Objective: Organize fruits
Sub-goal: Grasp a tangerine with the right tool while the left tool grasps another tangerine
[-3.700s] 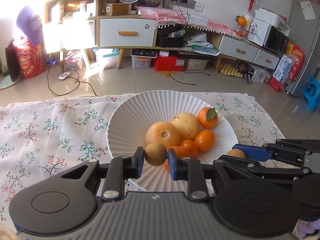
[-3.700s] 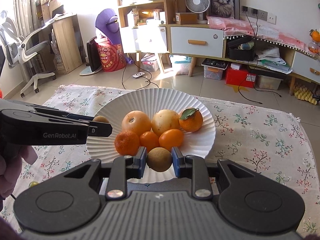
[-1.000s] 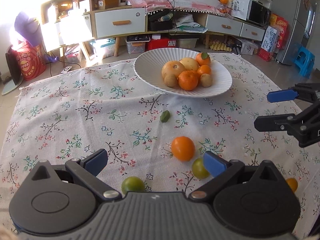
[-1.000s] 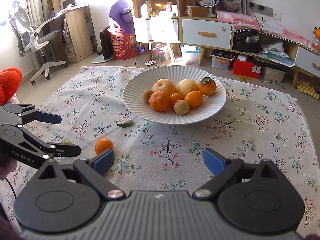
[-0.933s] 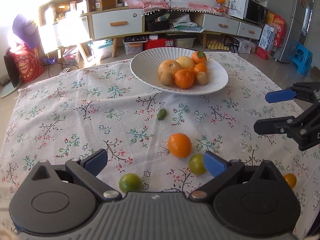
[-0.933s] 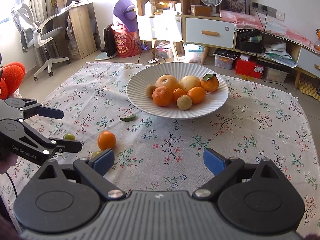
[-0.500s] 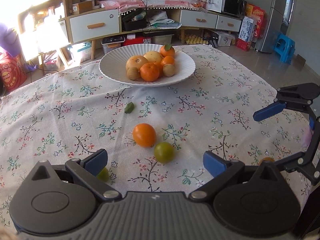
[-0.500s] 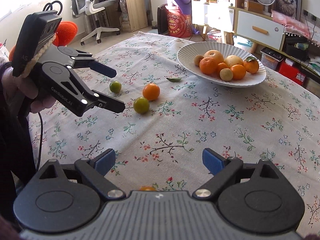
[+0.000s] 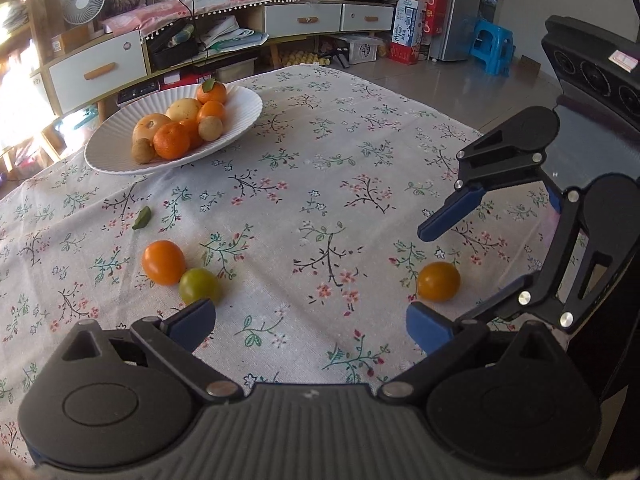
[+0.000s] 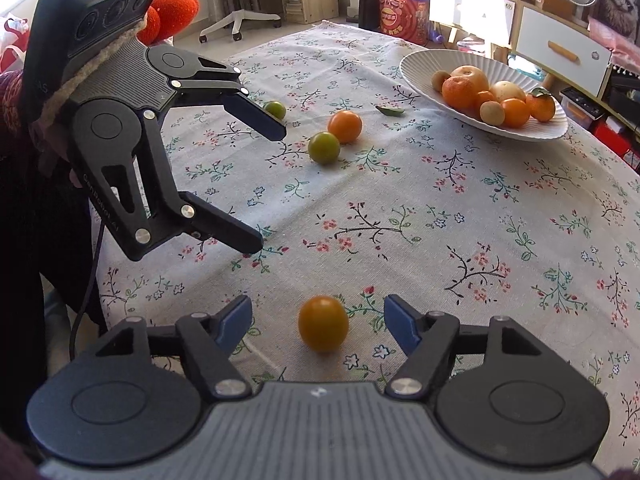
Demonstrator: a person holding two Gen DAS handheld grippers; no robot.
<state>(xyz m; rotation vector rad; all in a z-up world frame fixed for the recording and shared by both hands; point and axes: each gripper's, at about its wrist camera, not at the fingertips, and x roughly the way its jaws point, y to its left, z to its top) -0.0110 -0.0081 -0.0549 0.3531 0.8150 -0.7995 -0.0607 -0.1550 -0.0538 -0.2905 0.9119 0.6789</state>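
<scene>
A small orange fruit (image 10: 323, 323) lies on the flowered cloth between the fingers of my right gripper (image 10: 318, 318). Its jaws are closing, and the pads stand clear of the fruit on both sides. My left gripper (image 9: 310, 322) hovers open over bare cloth with nothing between its fingers. A green fruit (image 9: 199, 285) sits just beyond its left fingertip, touching a larger orange (image 9: 164, 262). The white ribbed plate (image 9: 248, 104) at the far side holds several oranges, pale round fruits and small brown ones. In the right wrist view the left gripper (image 10: 264, 186) is at the left, held by a hand.
A second green fruit (image 10: 275, 110) and a loose green leaf (image 10: 390, 111) lie on the cloth between the plate and the left gripper. The table's near edge drops off at the left in the right wrist view. Cabinets, an office chair and floor clutter surround the table.
My right gripper has come down over the small orange fruit and its jaws have narrowed around it. My left gripper has swung to the right, staying open, away from the orange and green pair.
</scene>
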